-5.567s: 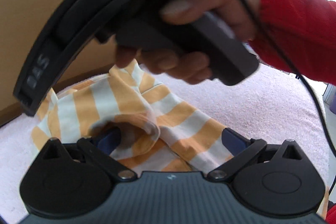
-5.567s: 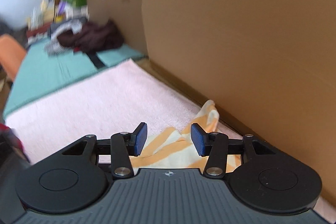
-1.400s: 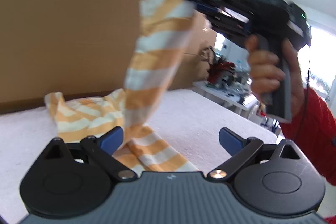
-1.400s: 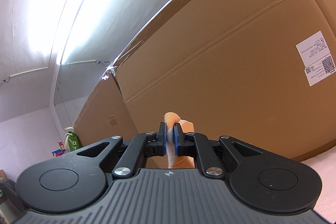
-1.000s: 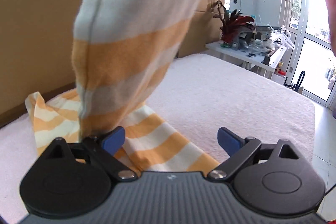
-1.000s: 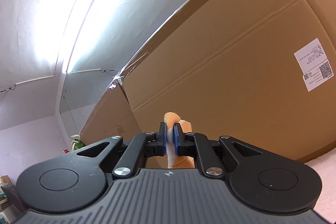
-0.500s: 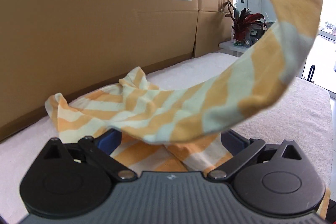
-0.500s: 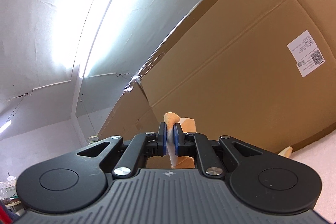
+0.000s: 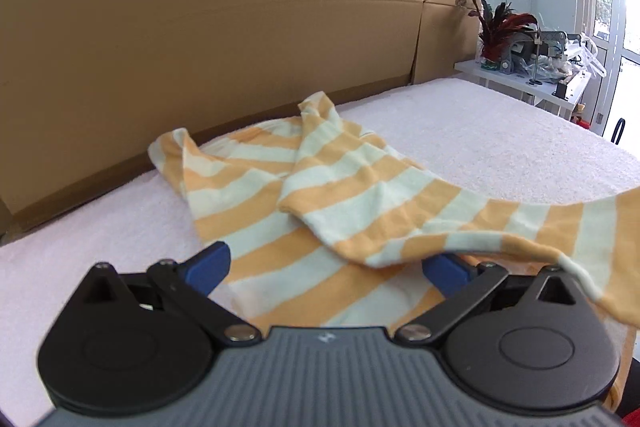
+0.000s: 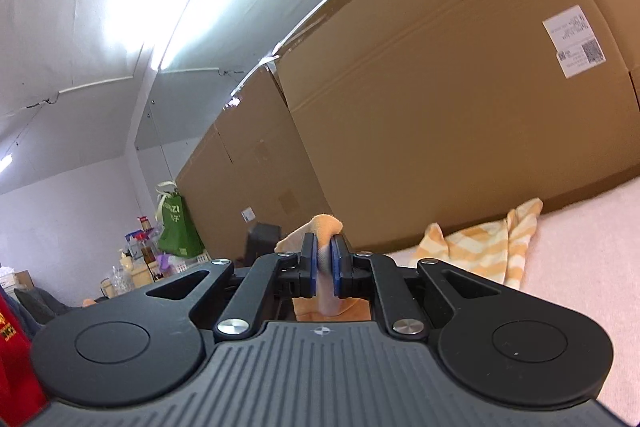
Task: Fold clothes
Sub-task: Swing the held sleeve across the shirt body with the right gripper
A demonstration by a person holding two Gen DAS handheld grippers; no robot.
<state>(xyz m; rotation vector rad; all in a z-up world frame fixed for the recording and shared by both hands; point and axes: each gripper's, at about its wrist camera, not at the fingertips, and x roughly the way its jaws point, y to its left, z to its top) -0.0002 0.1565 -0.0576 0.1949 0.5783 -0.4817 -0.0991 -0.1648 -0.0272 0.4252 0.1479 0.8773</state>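
Up front in the left wrist view, the left tongs stand wide apart with nothing pinched, hovering over an orange-and-white striped shirt that lies rumpled on the pale pink towel just ahead of them, near the cardboard boxes beyond. One strip of the shirt lifts off to the right, crossing above the right finger. In the right wrist view, the right tongs are clamped on a fold of that shirt, which pokes up between the pads; the rest lies ahead to the right on the towel.
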